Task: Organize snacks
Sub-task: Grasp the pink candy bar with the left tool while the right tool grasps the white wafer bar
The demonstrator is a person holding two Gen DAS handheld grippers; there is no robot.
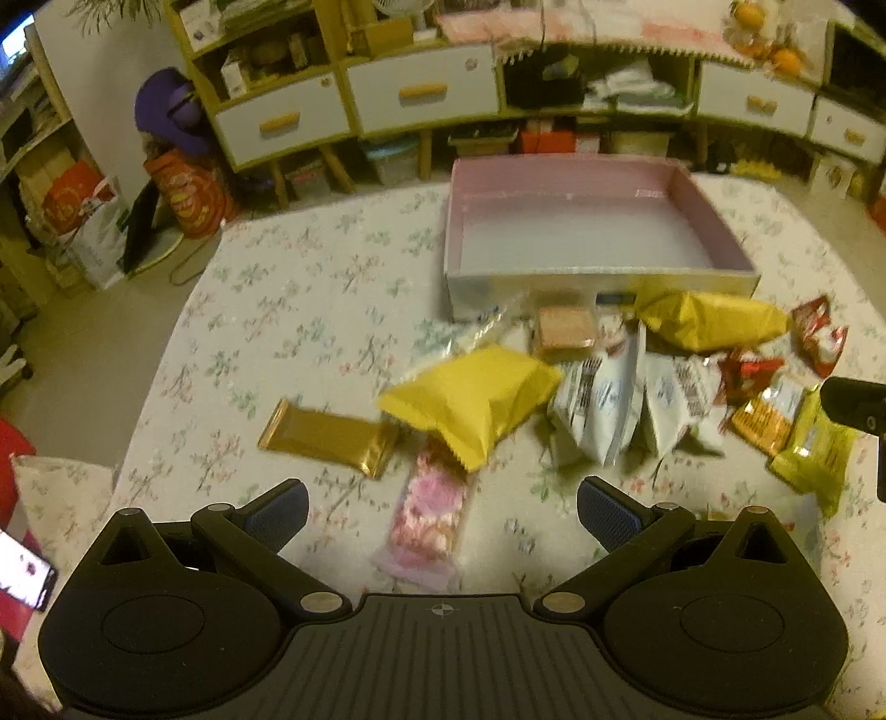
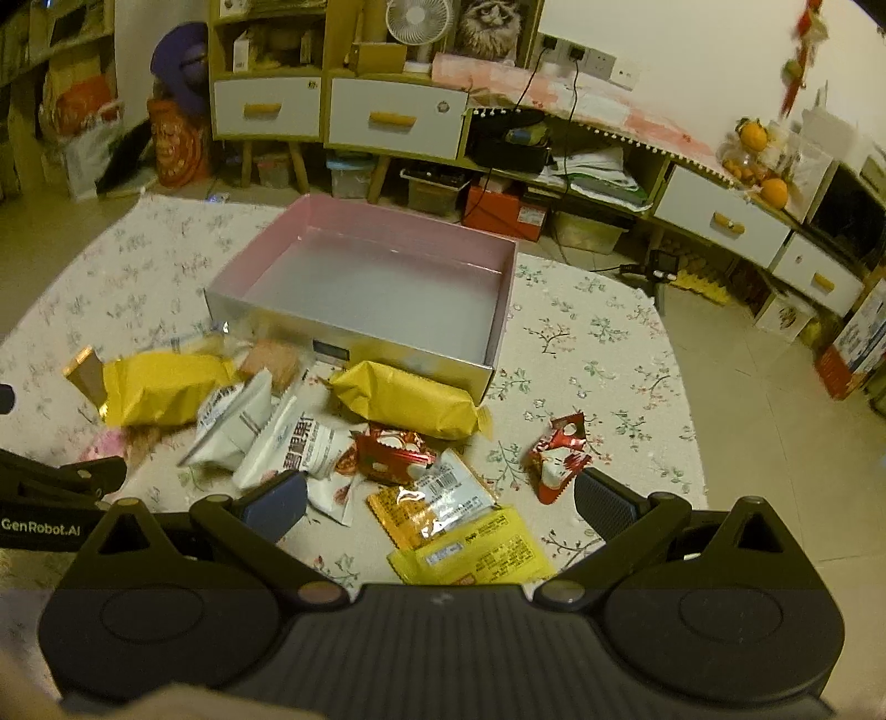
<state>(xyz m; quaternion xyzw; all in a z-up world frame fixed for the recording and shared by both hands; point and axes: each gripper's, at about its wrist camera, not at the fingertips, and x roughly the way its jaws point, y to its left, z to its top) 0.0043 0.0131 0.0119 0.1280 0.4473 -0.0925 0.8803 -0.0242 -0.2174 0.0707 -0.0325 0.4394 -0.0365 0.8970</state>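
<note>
Snacks scattered over the floral tablecloth [image 1: 288, 310], heaped just in front of the near wall of the box [image 1: 714, 221]. Box shallow, open-topped, pink inside, nothing in it. In the left wrist view: gold bar [image 1: 326, 437] flat at the left edge of the heap, one end touching a yellow bag [image 1: 470, 407]; pink packet [image 1: 429, 512] lying partly under that bag's near corner, closest to the gripper. Second yellow bag [image 1: 711, 321] against the box wall to the right. Two white pouches [image 1: 626, 404] between the yellow bags, barcodes up. Brown square packet [image 1: 565, 329] touching the box wall. Red wrapper [image 1: 819, 332] off to the far right, apart from the pile.

Left gripper [image 1: 443, 512] spread wide, empty, hovering above the pink packet, blue pads [image 1: 606, 512] clear of everything.

Right gripper [image 2: 440, 507] likewise wide open, gripping nothing, poised over an orange-and-clear packet [image 2: 429, 507] and a flat yellow packet [image 2: 476, 554] that overlap each other. Red wrapper [image 2: 556, 459] just beside the right pad, alone on the cloth. Another red wrapper [image 2: 390, 454] tucked between a white pouch [image 2: 302, 448] and the yellow bag [image 2: 407, 401] by the box [image 2: 498, 338].

Behind the table, cabinets [image 2: 387, 119] with white drawers, a fan [image 2: 418, 22], oranges [image 2: 756, 135] on the right-hand shelf.
</note>
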